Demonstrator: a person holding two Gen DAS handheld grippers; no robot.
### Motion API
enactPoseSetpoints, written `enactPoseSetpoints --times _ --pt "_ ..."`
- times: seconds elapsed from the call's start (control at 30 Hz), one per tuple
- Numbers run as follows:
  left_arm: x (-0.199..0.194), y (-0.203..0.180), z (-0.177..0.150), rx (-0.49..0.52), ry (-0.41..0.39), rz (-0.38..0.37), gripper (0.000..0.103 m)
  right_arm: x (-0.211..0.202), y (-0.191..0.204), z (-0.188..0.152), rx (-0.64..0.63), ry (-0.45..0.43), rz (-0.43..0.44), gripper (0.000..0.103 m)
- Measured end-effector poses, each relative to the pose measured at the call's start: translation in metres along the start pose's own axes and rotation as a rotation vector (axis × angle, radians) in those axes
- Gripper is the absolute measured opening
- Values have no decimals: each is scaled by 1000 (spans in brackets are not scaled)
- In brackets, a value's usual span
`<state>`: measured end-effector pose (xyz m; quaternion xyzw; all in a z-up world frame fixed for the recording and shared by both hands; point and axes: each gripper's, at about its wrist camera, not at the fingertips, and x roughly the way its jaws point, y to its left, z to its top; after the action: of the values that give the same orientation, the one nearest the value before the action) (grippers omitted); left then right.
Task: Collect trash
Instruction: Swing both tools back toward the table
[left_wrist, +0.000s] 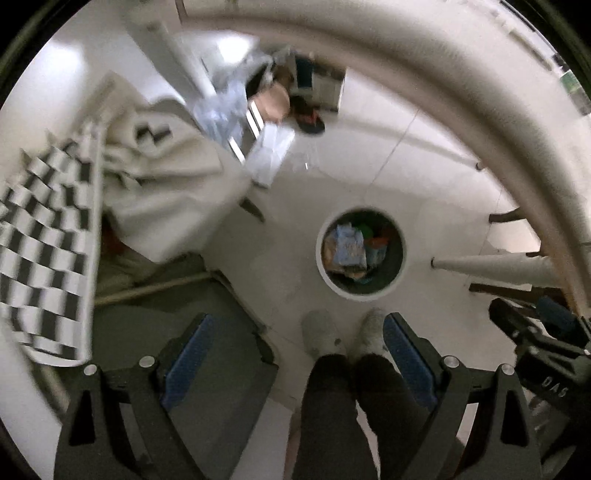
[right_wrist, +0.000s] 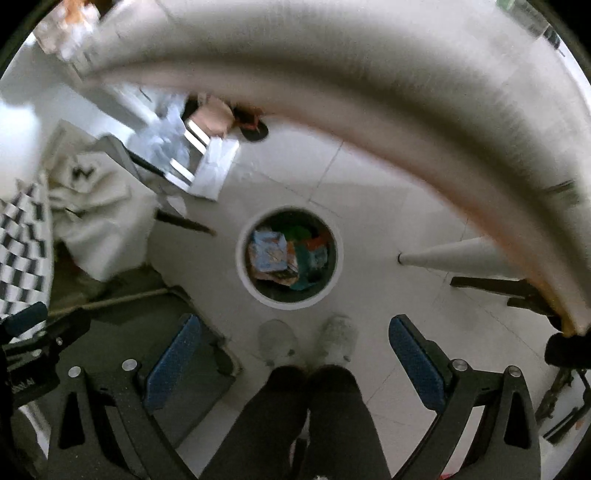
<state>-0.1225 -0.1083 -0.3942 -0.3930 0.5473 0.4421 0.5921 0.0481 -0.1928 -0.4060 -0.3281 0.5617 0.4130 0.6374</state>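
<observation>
A round white trash bin (left_wrist: 321, 258) (right_wrist: 242, 273) stands on the pale tiled floor, far below both grippers. Inside it lie several crumpled wrappers (left_wrist: 349, 249) (right_wrist: 271, 253), blue, green and orange. My left gripper (left_wrist: 297, 334) points straight down, its blue-padded fingers wide apart with nothing between them. My right gripper (right_wrist: 295, 338) also points down and stands open and empty. The right gripper (left_wrist: 535, 339) also shows at the right edge of the left wrist view, and the left gripper (right_wrist: 26, 332) at the left edge of the right wrist view.
A person's dark trouser legs and pale slippers (left_wrist: 323, 330) (right_wrist: 338, 338) stand just in front of the bin. A curved white table edge (left_wrist: 461, 88) (right_wrist: 369, 96) arcs overhead, with a white leg (left_wrist: 491, 267). A checkered cloth (left_wrist: 40, 236) and cream fabric (left_wrist: 162, 184) lie left.
</observation>
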Motion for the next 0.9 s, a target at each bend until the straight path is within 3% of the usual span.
enactPoseSetpoints --times 0.23,0.43,0.63,0.77,0.9 --pt "-89 -13 50 19 -162 10 93 -96 -10 47 88 -88 51 103" --pt "-132 -59 130 59 -281 15 93 -147 -46 127 139 -155 40 103" --pt "-136 -108 212 48 -321 66 93 -142 -84 254 -132 -60 -111 103" --pt "-107 -152 266 7 -258 90 93 -112 -114 345 -374 33 -242 103" --pt "-77 -181 304 -41 -184 90 93 -78 -130 411 -561 103 -324 103"
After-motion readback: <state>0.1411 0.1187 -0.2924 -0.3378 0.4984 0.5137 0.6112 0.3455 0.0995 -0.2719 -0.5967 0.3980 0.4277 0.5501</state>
